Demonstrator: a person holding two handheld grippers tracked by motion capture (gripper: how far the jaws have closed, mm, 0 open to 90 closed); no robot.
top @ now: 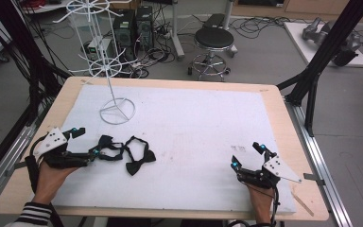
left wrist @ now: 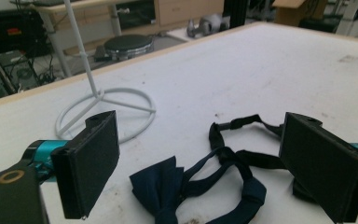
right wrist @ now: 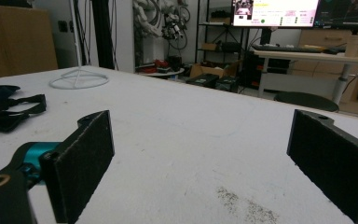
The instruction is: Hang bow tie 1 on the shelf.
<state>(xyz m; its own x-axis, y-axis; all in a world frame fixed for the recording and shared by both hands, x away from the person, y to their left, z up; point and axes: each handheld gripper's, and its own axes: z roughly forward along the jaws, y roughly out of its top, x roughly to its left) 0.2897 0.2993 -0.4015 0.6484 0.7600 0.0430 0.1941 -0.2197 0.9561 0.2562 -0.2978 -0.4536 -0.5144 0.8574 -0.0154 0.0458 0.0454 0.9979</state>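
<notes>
Two bow ties lie on the white mat at the front left: a navy bow tie (top: 108,147) and, just to its right, a black bow tie (top: 139,159). My left gripper (top: 86,142) rests low on the mat and stands open, its jaws on either side of the navy tie's left end. In the left gripper view the navy bow tie (left wrist: 163,189) and its looped strap lie between the open jaws of that gripper (left wrist: 205,144), untouched, while the black bow tie's strap (left wrist: 242,123) runs behind the right jaw. My right gripper (top: 246,155) is open at the front right, and its view shows bare mat between the jaws (right wrist: 205,140).
A white wire display stand (top: 117,111) with hook rings rises from its round base at the mat's back left; its base (left wrist: 105,109) is just beyond the ties. The wooden table edge (top: 283,118) frames the mat. A stool (top: 213,40) and cables lie beyond the table.
</notes>
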